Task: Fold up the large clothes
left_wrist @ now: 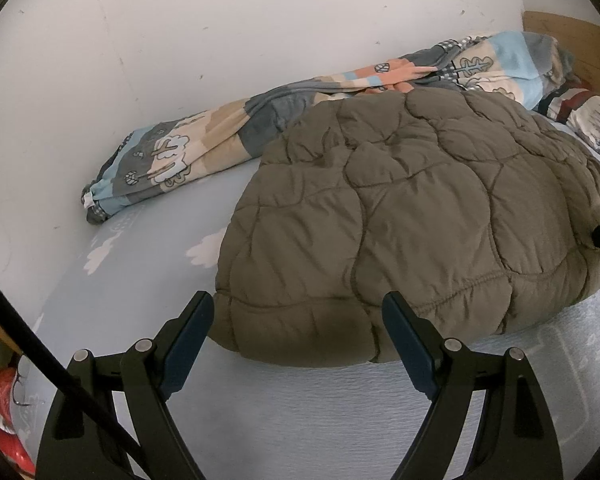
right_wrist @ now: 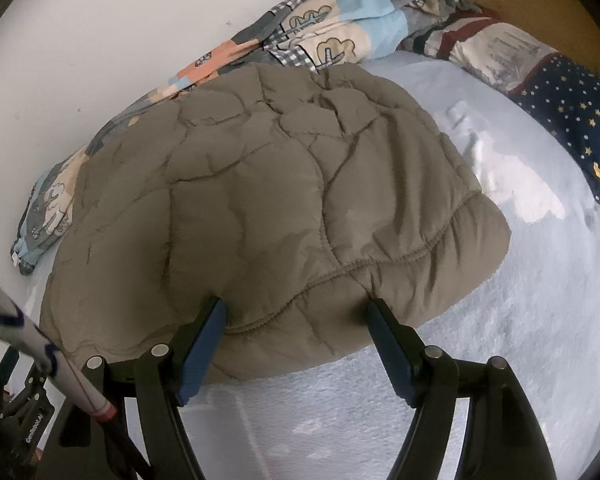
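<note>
Right wrist view: the jacket (right_wrist: 260,208) fills mid-frame on the bed (right_wrist: 520,320); right gripper (right_wrist: 296,316) and left gripper (left_wrist: 298,312) gape wide at its lower edge, holding nothing; slick puffy padding could slip a shallow pinch

Patchwork blanket (left_wrist: 228,136) bunched along white wall (left_wrist: 180,32), starry pillow (right_wrist: 568,116), pale-blue bedsheet (right_wrist: 500,320)

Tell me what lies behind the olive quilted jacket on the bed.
Behind the olive quilted jacket a patterned blanket is bunched along the white wall. The jacket's far edge covers part of the blanket, so that part cannot be seen.
</note>
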Motion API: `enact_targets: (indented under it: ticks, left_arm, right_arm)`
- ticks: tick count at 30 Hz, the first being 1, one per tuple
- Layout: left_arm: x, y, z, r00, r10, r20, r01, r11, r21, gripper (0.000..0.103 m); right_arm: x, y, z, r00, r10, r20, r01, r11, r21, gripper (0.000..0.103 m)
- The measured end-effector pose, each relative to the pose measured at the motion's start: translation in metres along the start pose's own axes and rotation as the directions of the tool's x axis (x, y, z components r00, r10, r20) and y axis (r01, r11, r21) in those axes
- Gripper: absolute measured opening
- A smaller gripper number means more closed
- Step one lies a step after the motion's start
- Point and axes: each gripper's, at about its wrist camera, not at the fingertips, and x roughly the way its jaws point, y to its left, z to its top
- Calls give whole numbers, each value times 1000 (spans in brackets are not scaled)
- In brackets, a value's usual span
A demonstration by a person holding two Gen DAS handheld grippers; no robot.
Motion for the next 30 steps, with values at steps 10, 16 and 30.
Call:
enact_targets:
  ticks: [10, 16, 30]
  left_arm:
    - [-1, 1, 0, 1000, 2, 3, -2, 1000, 1, 86]
    - [-1, 0, 1, 1000, 4, 2, -4, 1000, -1, 86]
    - [0, 4, 3, 1000, 2, -2, -2, 1000, -11, 86]
  right_arm:
    - [-1, -6, 0, 1000, 4, -9, -4, 1000, 9, 78]
    - [-1, -9, 2, 1000, 1, -11, -1, 1000, 15, 78]
    - [-5, -24, 7, 1000, 4, -9, -3, 999, 51, 78]
